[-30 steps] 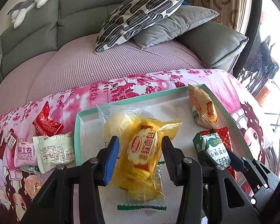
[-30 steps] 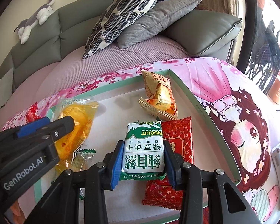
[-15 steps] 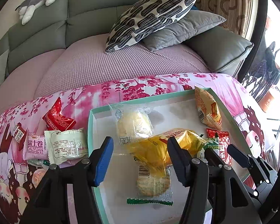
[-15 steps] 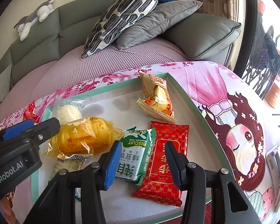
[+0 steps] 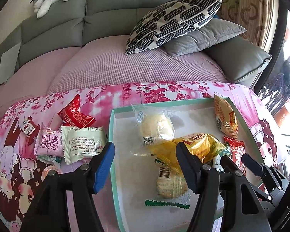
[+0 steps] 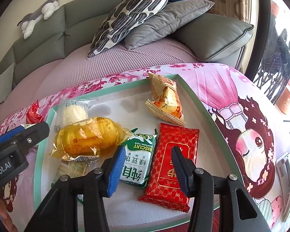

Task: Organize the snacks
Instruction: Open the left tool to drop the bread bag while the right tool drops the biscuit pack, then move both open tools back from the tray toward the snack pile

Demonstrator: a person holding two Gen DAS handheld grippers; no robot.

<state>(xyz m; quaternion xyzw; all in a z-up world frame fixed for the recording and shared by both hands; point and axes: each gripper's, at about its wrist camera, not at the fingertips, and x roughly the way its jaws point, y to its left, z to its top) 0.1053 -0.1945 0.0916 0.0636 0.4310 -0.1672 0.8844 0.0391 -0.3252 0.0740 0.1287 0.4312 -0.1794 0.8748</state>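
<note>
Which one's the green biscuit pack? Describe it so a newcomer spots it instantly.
Start at the shallow mint-rimmed tray on the pink cartoon cloth. Near its front edge, the green biscuit pack lies between a yellow bread bag and a flat red packet. It alone is green and white, printed BISCUIT.

In the mint-rimmed tray [image 6: 195, 98] lie a yellow bread packet [image 6: 87, 141] overlapping a clear-wrapped bun [image 6: 73, 112], a green biscuit pack [image 6: 139, 160] just beside a flat red packet [image 6: 172, 166], and an orange packet [image 6: 166, 98] at the far corner. Outside it, on the pink cloth, a white packet [image 5: 83, 147], a pink Swiss roll pack [image 5: 48, 143] and a crumpled red packet [image 5: 75, 116] cluster together.
</note>
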